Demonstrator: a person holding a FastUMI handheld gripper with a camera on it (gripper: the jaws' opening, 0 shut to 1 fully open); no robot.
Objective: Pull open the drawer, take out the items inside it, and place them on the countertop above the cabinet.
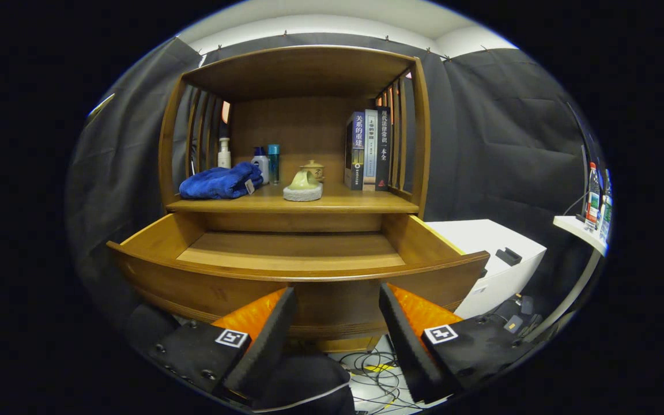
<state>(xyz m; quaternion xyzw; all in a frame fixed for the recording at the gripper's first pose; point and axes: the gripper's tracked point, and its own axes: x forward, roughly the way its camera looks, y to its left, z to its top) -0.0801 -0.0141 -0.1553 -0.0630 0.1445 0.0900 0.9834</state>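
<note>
Gripper (338,300) spread wide, holding nothing, fingers just before the drawer (297,271) front. Drawer pulled open, its floor bare. On the countertop (343,202): one blue towel (219,181), three bottles (266,162), one teapot (307,180), three books (368,151) with Chinese spine titles, too small to read reliably.

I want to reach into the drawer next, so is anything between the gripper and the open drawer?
Nothing visible blocks it. The gripper is open with nothing between its fingers, just before the drawer front. The drawer floor in view looks bare; a blue towel and teapot sit on the countertop.
</note>
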